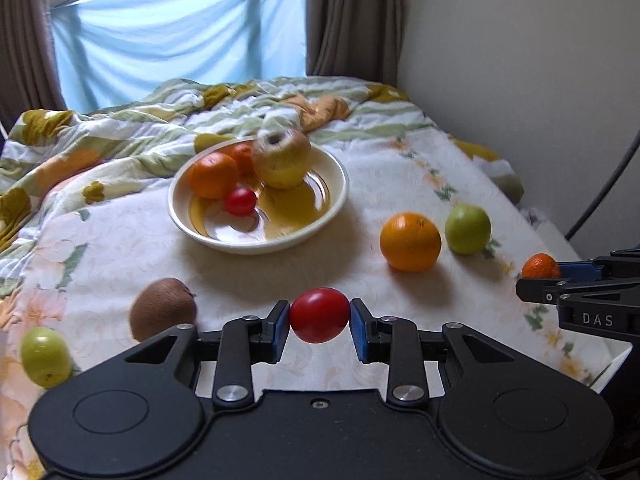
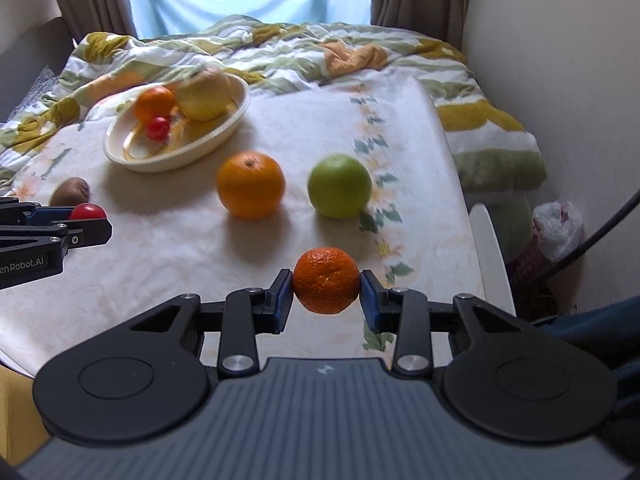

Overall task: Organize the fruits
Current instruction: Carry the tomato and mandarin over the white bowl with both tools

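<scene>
A bed fills most of the room in front of me, its rumpled quilt (image 1: 120, 136) in green and mustard stripes pushed back toward the curtained window, with a pale flowered sheet (image 2: 168, 248) spread flat over the near half where the fruit lies. On that sheet sits a wide cream bowl (image 1: 340, 184) holding a big yellowish apple (image 1: 282, 158), two oranges, the front one (image 1: 212, 174) touching a little red tomato (image 1: 240, 201) low in the dish. To the right of the bowl, out on the sheet, a large orange (image 2: 251, 184) and a green apple (image 2: 339, 186) lie just beside each other without touching. Nearer the left side a brown kiwi (image 1: 162, 308) rests on the sheet, and a small green fruit (image 1: 45, 356) lies near it, closer to the edge. The left gripper (image 1: 319, 322) has its blue pads pressed against both sides of a red tomato (image 1: 319, 315), held above the sheet well short of the bowl. The right gripper (image 2: 326, 288) is clamped the same way on a small rough-skinned mandarin (image 2: 326, 280), carried over the near right part of the sheet, in front of the green apple
</scene>
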Available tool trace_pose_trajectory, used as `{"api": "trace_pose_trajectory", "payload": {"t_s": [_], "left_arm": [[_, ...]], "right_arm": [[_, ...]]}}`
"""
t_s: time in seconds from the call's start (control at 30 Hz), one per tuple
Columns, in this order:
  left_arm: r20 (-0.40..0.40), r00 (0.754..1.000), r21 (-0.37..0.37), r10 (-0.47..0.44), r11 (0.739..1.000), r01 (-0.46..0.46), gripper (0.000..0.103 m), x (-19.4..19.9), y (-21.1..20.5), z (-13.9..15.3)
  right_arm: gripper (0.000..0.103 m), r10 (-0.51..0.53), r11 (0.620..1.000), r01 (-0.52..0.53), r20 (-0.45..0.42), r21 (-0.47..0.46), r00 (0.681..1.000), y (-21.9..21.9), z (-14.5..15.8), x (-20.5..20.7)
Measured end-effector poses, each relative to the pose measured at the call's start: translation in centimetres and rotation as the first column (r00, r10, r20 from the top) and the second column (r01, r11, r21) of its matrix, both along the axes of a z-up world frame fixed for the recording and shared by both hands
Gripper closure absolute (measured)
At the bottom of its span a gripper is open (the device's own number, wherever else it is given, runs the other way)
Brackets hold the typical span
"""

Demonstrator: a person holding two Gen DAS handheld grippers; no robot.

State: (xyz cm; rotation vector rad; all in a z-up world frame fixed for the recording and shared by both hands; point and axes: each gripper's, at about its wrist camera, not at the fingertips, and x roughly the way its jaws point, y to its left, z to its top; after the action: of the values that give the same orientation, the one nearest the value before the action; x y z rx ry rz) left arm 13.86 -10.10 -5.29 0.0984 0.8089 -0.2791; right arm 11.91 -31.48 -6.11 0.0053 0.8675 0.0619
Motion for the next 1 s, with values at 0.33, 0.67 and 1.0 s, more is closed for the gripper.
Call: {"api": "trace_pose_trajectory", "payload": {"t_s": [0.33,0.67,1.0], "left_arm": [[0.058,0.992,0.011,0.115,0.993,-0.116,0.067,0.3,1.9,4.5],[0.108,0.975,-0.003,0.193,0.981,-0.193,0.067,3.9,4.5,7.1],[0.076,0.979,-0.009,0.191,0.982,-0.191,0.067,9.8,6.0,6.2]], "right_arm": [[0.052,0.098,0.995,-0.099,0.059,0.018,0.993,1.4,4.9,1.1],[0.052,0.206,0.978,-0.209,0.108,0.014,0.973,4.7,7.7,4.8],[0.052,0.232,0.971,-0.237,0.109,0.031,0.967,8.1,8.0,10.1]]}}
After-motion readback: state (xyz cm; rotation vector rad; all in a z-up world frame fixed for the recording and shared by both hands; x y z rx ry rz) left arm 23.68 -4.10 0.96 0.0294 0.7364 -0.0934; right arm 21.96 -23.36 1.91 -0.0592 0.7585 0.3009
